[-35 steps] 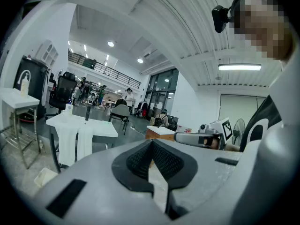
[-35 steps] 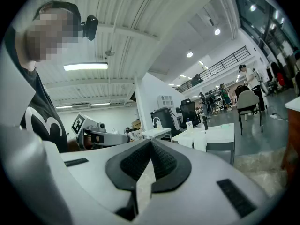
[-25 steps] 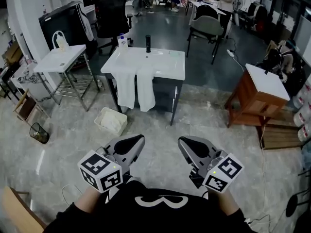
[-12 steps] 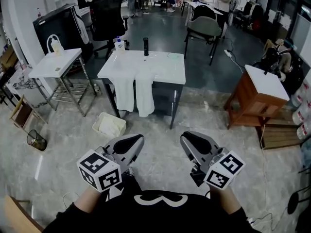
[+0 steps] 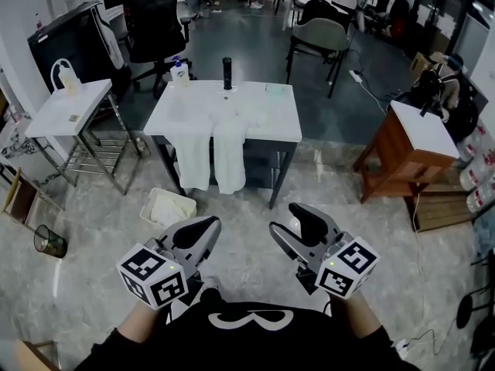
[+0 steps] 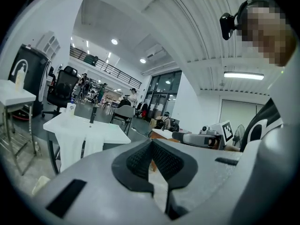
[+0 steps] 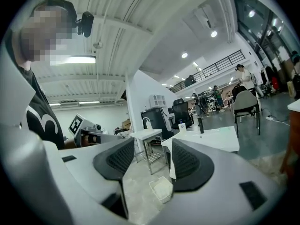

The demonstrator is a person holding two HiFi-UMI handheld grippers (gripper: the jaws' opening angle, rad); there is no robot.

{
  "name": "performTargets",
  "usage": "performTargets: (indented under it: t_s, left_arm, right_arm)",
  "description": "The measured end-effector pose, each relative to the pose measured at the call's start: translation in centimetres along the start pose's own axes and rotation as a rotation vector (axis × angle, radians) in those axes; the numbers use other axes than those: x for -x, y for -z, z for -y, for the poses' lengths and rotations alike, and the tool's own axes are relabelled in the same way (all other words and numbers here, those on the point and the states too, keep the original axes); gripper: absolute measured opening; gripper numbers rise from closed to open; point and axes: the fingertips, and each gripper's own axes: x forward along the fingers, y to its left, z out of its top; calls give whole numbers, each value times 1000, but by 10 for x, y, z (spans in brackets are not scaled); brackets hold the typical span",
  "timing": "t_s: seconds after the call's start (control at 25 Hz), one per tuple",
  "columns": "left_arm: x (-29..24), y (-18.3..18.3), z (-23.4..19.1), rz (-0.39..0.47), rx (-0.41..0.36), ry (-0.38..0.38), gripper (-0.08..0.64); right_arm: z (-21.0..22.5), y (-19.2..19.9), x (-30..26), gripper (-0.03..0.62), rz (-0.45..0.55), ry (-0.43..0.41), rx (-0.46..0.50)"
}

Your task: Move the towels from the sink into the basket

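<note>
Two white towels (image 5: 211, 158) hang side by side over the front edge of the white sink table (image 5: 267, 114), a few steps ahead. On the floor to the table's lower left stands a white basket (image 5: 168, 207) with pale cloth in it. Both grippers are held low, close to my body and far from the towels. My left gripper (image 5: 206, 226) is shut and empty, its pads (image 6: 140, 161) touching. The jaws of my right gripper (image 5: 292, 222) are opening, with nothing between them. The right gripper view looks past them to the basket (image 7: 161, 189) and the sink table (image 7: 211, 137).
A black faucet (image 5: 227, 73) and a soap bottle (image 5: 179, 70) stand at the sink's back. A white side table (image 5: 66, 107) is to the left and a wooden cabinet (image 5: 418, 149) to the right. A wire bin (image 5: 48, 240) sits on the floor at the left. Chairs (image 5: 321, 35) stand behind.
The right gripper's jaws have parted from shut. The sink table and basket have shifted slightly left and down in view as I came closer. The left gripper stays shut.
</note>
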Motion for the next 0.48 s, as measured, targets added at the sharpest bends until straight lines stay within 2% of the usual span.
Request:
performTargets:
  t_s: [0.16, 0.48]
  left_arm:
    - [-8, -9, -59, -20, 25, 14, 6]
    - [-11, -27, -164, -50, 62, 13, 6]
  right_arm:
    - [18, 5, -57, 258, -32, 41, 2]
    - [40, 13, -155, 278, -92, 92, -9]
